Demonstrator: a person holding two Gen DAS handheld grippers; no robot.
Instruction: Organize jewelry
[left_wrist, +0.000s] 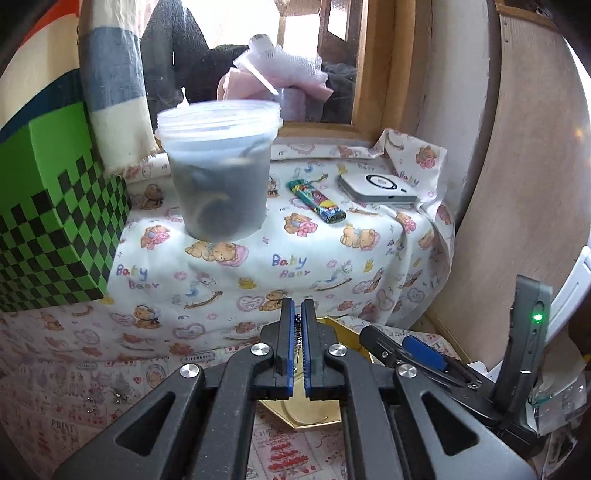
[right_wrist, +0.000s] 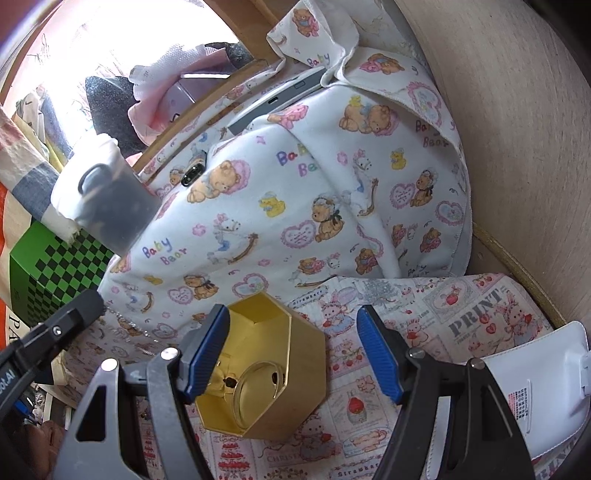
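The white cloth (left_wrist: 332, 251) draped over the raised ledge carried "Baby Bear" in coloured letters, repeated among teddy bears, hearts and ducks. Below it, the pink-and-white patterned cloth (right_wrist: 461, 317) on the desk read "PRINT" in bold type, with smaller words too fine to make out. On the ledge stood a translucent plastic tub (left_wrist: 219, 170) with dark contents, a colourful lighter (left_wrist: 317, 201) and a flat white device (left_wrist: 378, 188), and behind them ran a wood-framed window (left_wrist: 321, 62). A green and black checkered box (left_wrist: 55, 221) stood at the left, against a striped cloth.

The left gripper (left_wrist: 297, 325) was nearly together, clamped on a thin silvery chain (left_wrist: 297, 334) that hung between its blue pads, right above the gold hexagonal box (right_wrist: 273, 369). That box sat open on the desk, a gold ring (right_wrist: 258, 387) lying inside it. The right gripper (right_wrist: 291, 354) was spread wide, one finger at the box's left edge, the other well clear on the right.
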